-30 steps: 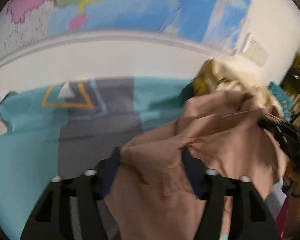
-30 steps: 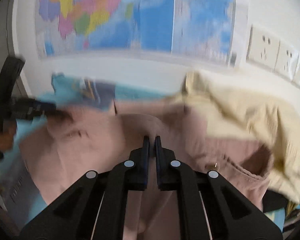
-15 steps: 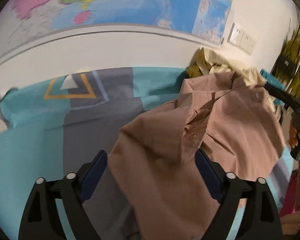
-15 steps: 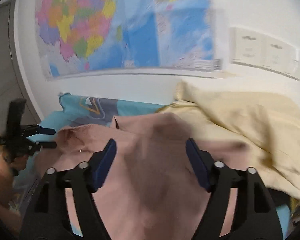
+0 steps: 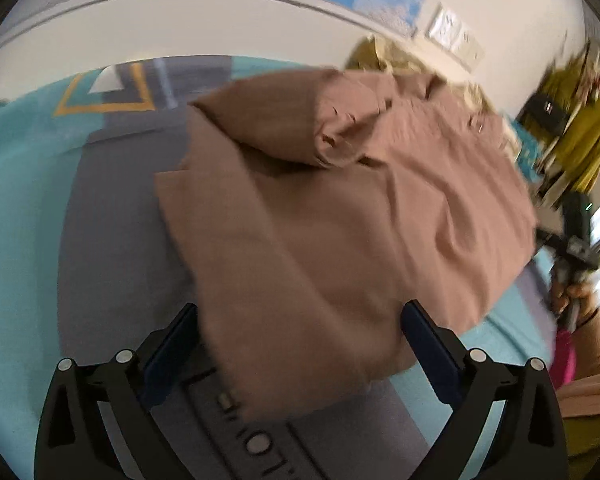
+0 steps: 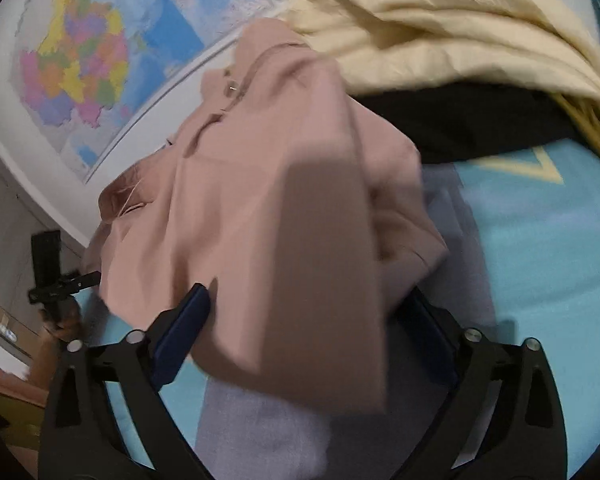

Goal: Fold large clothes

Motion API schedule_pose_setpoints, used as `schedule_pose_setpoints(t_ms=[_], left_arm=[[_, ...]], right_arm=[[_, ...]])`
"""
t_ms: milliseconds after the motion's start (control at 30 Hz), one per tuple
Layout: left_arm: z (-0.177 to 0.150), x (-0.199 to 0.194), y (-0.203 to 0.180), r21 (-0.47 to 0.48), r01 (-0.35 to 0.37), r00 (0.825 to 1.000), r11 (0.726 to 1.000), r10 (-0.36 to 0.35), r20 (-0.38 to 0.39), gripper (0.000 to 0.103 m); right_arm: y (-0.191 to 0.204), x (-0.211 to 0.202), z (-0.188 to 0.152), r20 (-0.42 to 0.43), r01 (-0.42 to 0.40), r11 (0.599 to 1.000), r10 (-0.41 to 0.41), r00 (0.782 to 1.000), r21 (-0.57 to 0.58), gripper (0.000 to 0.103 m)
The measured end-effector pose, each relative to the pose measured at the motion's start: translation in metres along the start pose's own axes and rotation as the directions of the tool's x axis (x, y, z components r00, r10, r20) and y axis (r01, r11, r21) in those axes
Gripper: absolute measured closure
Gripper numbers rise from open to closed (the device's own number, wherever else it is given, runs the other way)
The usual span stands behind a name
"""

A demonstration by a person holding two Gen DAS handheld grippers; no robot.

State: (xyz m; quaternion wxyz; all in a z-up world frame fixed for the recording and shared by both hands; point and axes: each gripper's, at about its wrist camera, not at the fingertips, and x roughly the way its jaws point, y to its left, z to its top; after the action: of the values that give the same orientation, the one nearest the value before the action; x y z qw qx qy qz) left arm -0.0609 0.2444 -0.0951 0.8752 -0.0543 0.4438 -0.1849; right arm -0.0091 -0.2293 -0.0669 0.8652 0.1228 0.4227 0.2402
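A large dusty-pink garment (image 5: pixel 332 216) lies spread and rumpled on the teal and grey bedsheet (image 5: pixel 24 216); it also shows in the right wrist view (image 6: pixel 268 208). My left gripper (image 5: pixel 300 344) is open, its jaws wide apart over the garment's near edge, holding nothing. My right gripper (image 6: pixel 304 328) is open too, jaws wide over the garment's other side. Each gripper appears small in the other's view, the right one (image 5: pixel 572 240) at the bed's right edge and the left one (image 6: pixel 56 276) at the far left.
A heap of cream-yellow clothes (image 6: pixel 452 36) with a black item (image 6: pixel 460 128) under it lies at the bed's head by the wall. A coloured map (image 6: pixel 84 64) hangs on the wall. Olive clothes (image 5: pixel 580 136) hang at the right. The sheet (image 6: pixel 548 248) is bare beside the garment.
Both grippers were shut on the pink garment a second ago and have opened and let it go. The garment has dropped and spread on the sheet; both grippers tilted down toward it.
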Motion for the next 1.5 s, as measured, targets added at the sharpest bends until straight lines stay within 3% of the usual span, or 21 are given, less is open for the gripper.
schedule_pose_setpoints(t_ms=[33, 67, 100, 167, 233, 300, 433, 533, 667, 733, 767, 800, 833, 933, 1033, 1133, 1233, 1300, 1333, 1400, 1500], left_arm=[[0.002, 0.003, -0.004, 0.004, 0.006, 1.0, 1.0, -0.006, -0.01, 0.007], [0.004, 0.005, -0.008, -0.005, 0.013, 1.0, 1.0, -0.013, -0.013, 0.011], [0.006, 0.005, -0.012, -0.015, 0.002, 1.0, 1.0, -0.002, -0.001, 0.035], [0.009, 0.001, -0.015, -0.062, 0.029, 1.0, 0.998, -0.029, -0.009, 0.069], [0.01, -0.012, -0.014, -0.1, 0.066, 0.998, 0.993, -0.065, 0.008, 0.083], [0.005, -0.038, -0.011, -0.144, 0.123, 0.992, 0.982, -0.118, 0.047, 0.085], [-0.019, -0.074, -0.015, -0.174, 0.174, 0.985, 0.969, -0.171, 0.03, 0.086], [-0.045, -0.081, -0.022, -0.177, 0.19, 0.981, 0.966, -0.194, -0.006, 0.084], [-0.058, -0.058, -0.011, -0.195, -0.003, 0.995, 0.981, -0.017, -0.099, 0.059], [-0.048, -0.066, -0.008, -0.186, -0.068, 0.997, 0.98, 0.061, -0.042, 0.051], [-0.044, -0.073, -0.01, -0.175, -0.086, 0.996, 0.981, 0.086, -0.009, 0.043], [-0.037, -0.081, -0.015, -0.148, -0.111, 0.992, 0.983, 0.118, 0.036, 0.029], [-0.03, -0.086, -0.025, -0.108, -0.125, 0.989, 0.986, 0.133, 0.071, 0.026], [-0.015, -0.083, -0.059, 0.049, -0.137, 0.986, 0.989, 0.132, 0.101, 0.026], [-0.006, -0.061, -0.089, 0.163, -0.126, 0.991, 0.979, 0.117, 0.064, 0.026], [-0.004, -0.031, -0.103, 0.232, -0.139, 0.989, 0.963, 0.146, -0.013, 0.044], [0.011, 0.0, -0.097, 0.203, -0.181, 0.977, 0.962, 0.2, -0.076, 0.057], [0.023, 0.007, -0.085, 0.148, -0.174, 0.976, 0.974, 0.19, -0.103, 0.076], [0.029, 0.009, -0.079, 0.123, -0.162, 0.979, 0.979, 0.175, -0.103, 0.08], [0.039, 0.003, -0.067, 0.08, -0.146, 0.983, 0.986, 0.154, -0.096, 0.089], [0.059, -0.002, -0.05, -0.001, -0.108, 0.991, 0.994, 0.107, -0.08, 0.091]], right_arm=[[0.005, 0.005, 0.002, -0.01, -0.014, 1.0, 0.014, 1.0, -0.013, 0.01], [0.007, 0.006, 0.004, -0.016, -0.029, 1.0, 0.029, 0.999, -0.011, 0.032], [0.006, 0.007, 0.005, -0.029, -0.061, 0.998, 0.061, 0.998, 0.007, 0.063], [0.006, 0.01, 0.008, -0.051, -0.149, 0.987, 0.152, 0.987, 0.056, 0.077], [0.014, -0.006, 0.008, -0.037, -0.18, 0.983, 0.181, 0.983, 0.048, 0.081], [0.019, -0.033, 0.008, -0.001, -0.238, 0.97, 0.238, 0.971, 0.054, 0.088], [0.038, -0.103, -0.004, 0.042, -0.265, 0.964, 0.265, 0.963, -0.004, 0.091], [0.037, -0.112, -0.024, -0.014, -0.207, 0.978, 0.207, 0.978, -0.005, 0.09], [0.003, -0.088, -0.044, -0.123, -0.024, 0.995, 0.036, 0.992, 0.095, 0.069], [-0.009, -0.094, -0.043, -0.092, 0.056, 0.988, -0.044, 0.995, 0.141, 0.05], [-0.01, -0.1, -0.039, -0.055, 0.075, 0.987, -0.068, 0.996, 0.143, 0.031], [-0.008, -0.109, -0.035, -0.004, 0.096, 0.986, -0.097, 0.995, 0.139, 0.024], [0.001, -0.118, -0.029, 0.048, 0.088, 0.989, -0.094, 0.994, 0.12, 0.024], [0.038, -0.114, -0.014, 0.084, 0.102, 0.995, -0.101, 0.991, -0.008, 0.025], [0.074, -0.085, -0.005, 0.045, 0.07, 0.987, -0.064, 0.997, -0.142, 0.027], [0.087, -0.047, -0.001, -0.031, 0.046, 0.979, -0.054, 0.998, -0.198, 0.027], [0.09, -0.007, -0.001, -0.103, 0.097, 0.968, -0.123, 0.987, -0.231, 0.044], [0.087, 0.007, -0.002, -0.124, 0.127, 0.959, -0.162, 0.979, -0.252, 0.088], [0.085, 0.01, 0.0, -0.126, 0.11, 0.963, -0.144, 0.982, -0.246, 0.1], [0.086, 0.005, 0.009, -0.083, 0.118, 0.963, -0.142, 0.986, -0.243, 0.101], [0.091, -0.007, 0.028, 0.01, 0.129, 0.961, -0.13, 0.991, -0.245, 0.101]])
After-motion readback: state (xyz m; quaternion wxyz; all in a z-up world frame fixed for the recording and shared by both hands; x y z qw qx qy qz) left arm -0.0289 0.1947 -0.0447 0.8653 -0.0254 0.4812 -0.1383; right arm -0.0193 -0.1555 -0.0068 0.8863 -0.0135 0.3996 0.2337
